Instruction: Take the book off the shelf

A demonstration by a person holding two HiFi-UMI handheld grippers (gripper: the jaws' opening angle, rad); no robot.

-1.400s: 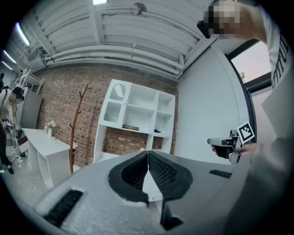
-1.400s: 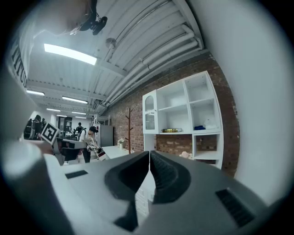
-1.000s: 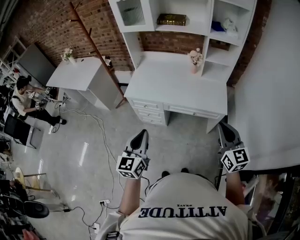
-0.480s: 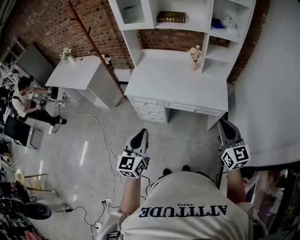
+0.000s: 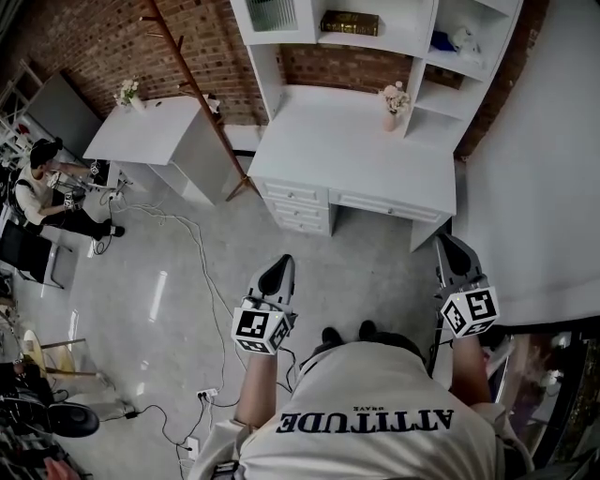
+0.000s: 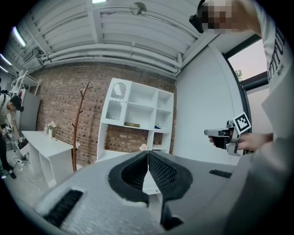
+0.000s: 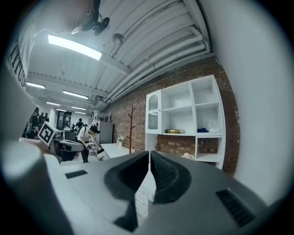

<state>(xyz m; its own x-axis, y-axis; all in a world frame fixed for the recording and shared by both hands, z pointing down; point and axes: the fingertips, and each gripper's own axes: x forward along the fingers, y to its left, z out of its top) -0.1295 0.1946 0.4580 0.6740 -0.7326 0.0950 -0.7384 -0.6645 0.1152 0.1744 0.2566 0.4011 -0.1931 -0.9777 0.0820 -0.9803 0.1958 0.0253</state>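
Note:
A dark book lies flat on the middle shelf of the white shelf unit above a white desk. The same book shows small and far off in both gripper views. My left gripper and right gripper are held out level in front of the person, well short of the desk. Both are shut with nothing between the jaws. In the left gripper view my jaws touch at the tips, and the right gripper shows at the side. The right gripper's tips also meet.
A small flower vase stands on the desk's right part. A second white table with flowers and a leaning wooden coat rack stand left of the desk. Cables trail over the floor. A seated person is far left. A white wall runs along the right.
The desk and shelf have slid a little up and right in the head view, while both grippers stay shut.

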